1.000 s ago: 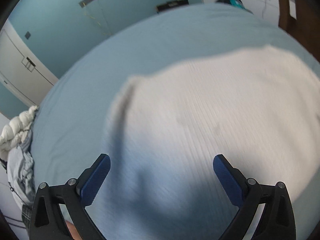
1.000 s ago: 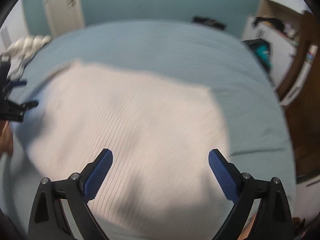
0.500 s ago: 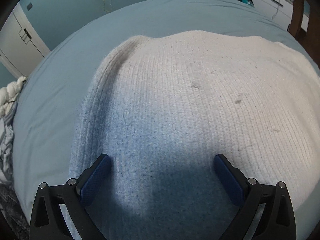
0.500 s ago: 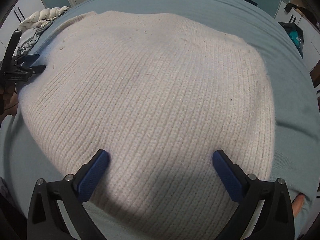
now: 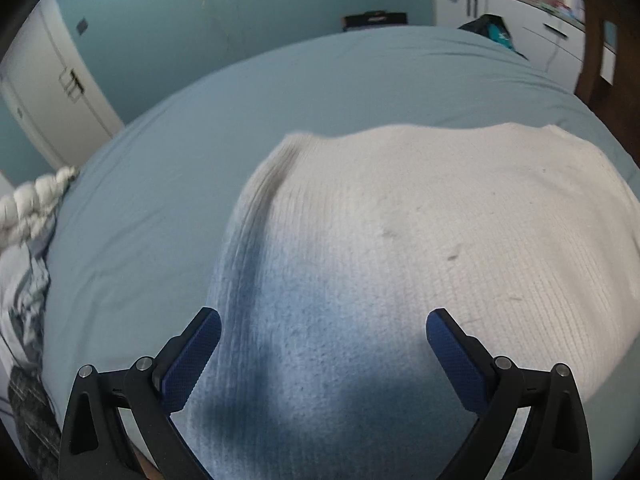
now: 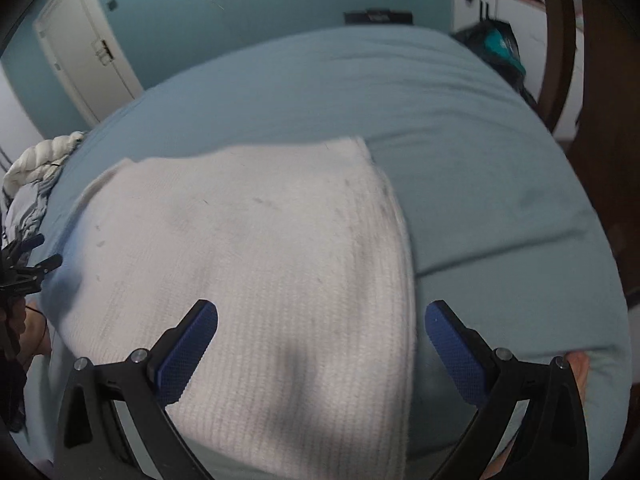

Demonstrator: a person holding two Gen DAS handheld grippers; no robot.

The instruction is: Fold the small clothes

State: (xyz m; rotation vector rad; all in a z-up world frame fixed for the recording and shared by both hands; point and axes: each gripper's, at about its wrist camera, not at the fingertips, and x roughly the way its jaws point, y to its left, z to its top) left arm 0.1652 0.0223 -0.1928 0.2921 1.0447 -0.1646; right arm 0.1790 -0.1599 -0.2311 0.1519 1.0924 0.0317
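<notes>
A cream ribbed knit garment lies folded flat on the light blue bed. My left gripper is open and empty, hovering over the garment's near left part, beside its left folded edge. In the right wrist view the same garment fills the middle. My right gripper is open and empty, straddling the garment's right edge. The left gripper's tips show at the far left of the right wrist view.
A pile of other clothes with a white braided piece lies at the bed's left edge, also in the right wrist view. A white door, white cabinets and a dark wooden post stand beyond the bed.
Both grippers have pulled back and up from the garment since half a second ago; more bed shows around it. The garment lies as before. Both grippers stayed open.
</notes>
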